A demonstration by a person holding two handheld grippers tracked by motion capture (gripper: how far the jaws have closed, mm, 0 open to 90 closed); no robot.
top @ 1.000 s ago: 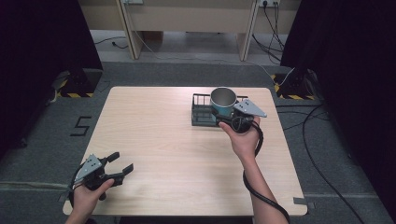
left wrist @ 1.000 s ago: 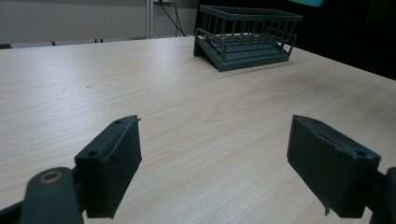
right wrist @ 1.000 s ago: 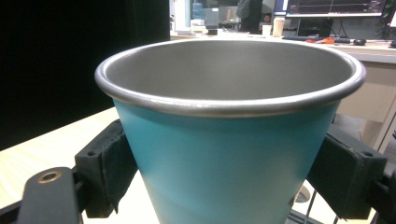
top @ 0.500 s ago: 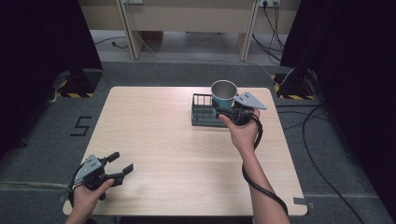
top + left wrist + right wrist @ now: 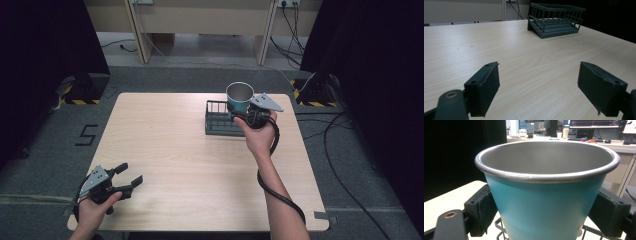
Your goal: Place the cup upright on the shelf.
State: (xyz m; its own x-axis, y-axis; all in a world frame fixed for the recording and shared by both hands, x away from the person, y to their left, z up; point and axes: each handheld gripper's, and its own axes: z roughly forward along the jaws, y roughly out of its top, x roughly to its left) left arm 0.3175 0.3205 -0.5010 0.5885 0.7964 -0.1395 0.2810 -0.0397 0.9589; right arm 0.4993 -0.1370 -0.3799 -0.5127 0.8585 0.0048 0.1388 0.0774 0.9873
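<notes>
A teal metal cup (image 5: 239,98) with a steel rim is held upright above the dark wire rack (image 5: 220,120) at the table's far right. My right gripper (image 5: 245,111) is shut on the cup (image 5: 546,195); its black pads (image 5: 482,207) press the cup's two sides, and rack wires (image 5: 501,227) show just below. Near the front left corner, my left gripper (image 5: 129,175) rests low over the table, open with nothing between its jaws. In the left gripper view the open gripper (image 5: 539,92) faces bare wood, and the rack (image 5: 555,20) stands far ahead.
The light wood table (image 5: 175,150) is ringed by grey carpet. Cables (image 5: 345,150) trail on the floor at the right. Dark curtains (image 5: 40,60) stand at both sides and a wooden bench frame (image 5: 200,25) at the back.
My right gripper has carried the cup slightly up and away, further over the rack. The left gripper has stayed where it was.
</notes>
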